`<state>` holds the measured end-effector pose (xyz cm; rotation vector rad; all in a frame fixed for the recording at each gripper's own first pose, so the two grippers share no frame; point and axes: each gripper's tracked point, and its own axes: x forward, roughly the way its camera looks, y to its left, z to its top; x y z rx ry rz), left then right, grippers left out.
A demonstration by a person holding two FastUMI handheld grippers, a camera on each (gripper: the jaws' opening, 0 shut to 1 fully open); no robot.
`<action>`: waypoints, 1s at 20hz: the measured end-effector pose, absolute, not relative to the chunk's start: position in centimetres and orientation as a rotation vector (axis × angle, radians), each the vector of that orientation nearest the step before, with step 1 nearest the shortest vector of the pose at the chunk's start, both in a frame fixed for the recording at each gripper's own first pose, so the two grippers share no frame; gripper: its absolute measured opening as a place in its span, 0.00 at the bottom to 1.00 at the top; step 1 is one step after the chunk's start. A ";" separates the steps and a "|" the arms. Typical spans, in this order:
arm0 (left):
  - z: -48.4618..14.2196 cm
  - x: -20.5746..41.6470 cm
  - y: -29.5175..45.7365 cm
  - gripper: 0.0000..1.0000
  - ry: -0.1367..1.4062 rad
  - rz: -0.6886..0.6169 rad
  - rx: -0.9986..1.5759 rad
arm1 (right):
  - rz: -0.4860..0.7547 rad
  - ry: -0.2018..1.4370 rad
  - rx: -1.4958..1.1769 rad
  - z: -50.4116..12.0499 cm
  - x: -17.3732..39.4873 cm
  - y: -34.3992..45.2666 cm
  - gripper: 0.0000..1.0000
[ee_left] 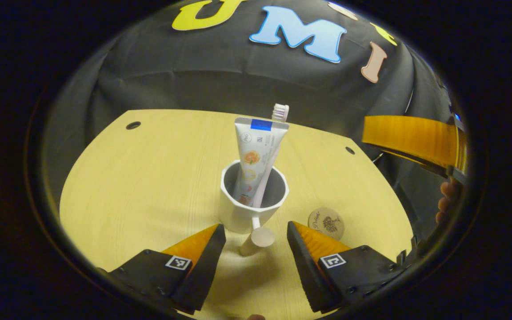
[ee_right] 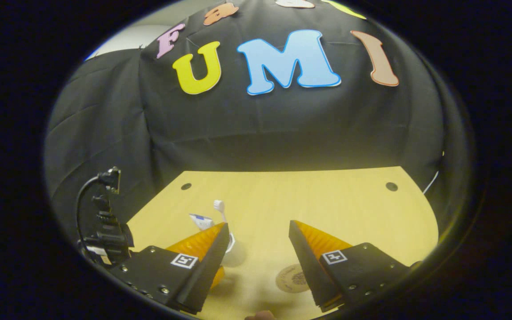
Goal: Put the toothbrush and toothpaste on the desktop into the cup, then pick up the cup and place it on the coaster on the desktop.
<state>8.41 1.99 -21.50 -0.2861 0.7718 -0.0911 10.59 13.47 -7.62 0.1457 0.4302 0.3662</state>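
Left claw (ee_left: 256, 235) straddles cup (ee_left: 251, 202) handle, fingers apart

Cup (ee_left: 253, 200): stands on the desktop (ee_left: 149, 186), near the middle, its handle (ee_left: 257, 240) pointing toward the near edge.
Toothpaste (ee_left: 256, 151): upright in the cup, left of the toothbrush.
Toothbrush (ee_left: 274, 146): in the cup, leaning right, head up, just behind the toothpaste.
Coaster (ee_left: 326, 221): flat on the desktop, right of the cup and apart from it.
Left gripper (ee_left: 256, 235): near side of the cup, a finger either side of the handle, not touching.
Right gripper (ee_right: 258, 235): right of the cup, with the coaster (ee_right: 294, 278) between its fingers.
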 end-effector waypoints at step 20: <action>-26.0 10.3 1.5 0.54 1.145 0.017 -0.255 | 0.225 0.555 0.167 -11.6 4.8 2.4 0.86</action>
